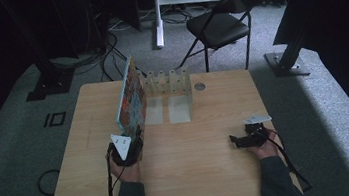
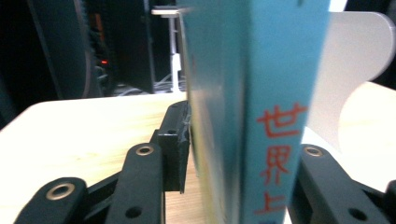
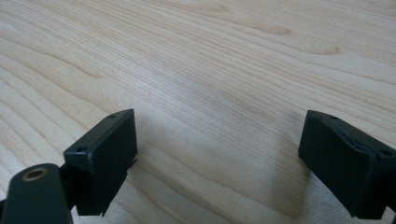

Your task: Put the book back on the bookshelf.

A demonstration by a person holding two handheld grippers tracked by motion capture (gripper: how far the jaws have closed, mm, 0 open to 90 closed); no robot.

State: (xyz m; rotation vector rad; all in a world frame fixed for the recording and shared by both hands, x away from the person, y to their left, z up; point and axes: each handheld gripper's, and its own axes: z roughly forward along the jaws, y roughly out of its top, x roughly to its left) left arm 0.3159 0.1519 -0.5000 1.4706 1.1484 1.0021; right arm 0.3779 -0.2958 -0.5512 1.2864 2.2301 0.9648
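A clear slotted rack stands just at the book's two o'clock, and a black folding chair sits beyond the table at twelve. The left gripper is clenched on the near end of the upright book, blue spine between its jaws. The right gripper rests at three o'clock, well apart, jaws spread over bare wood; the cover is too blurred to read.

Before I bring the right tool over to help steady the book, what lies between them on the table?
Bare wooden table: in the high view nothing sits between the right tool and the book held by the left tool.
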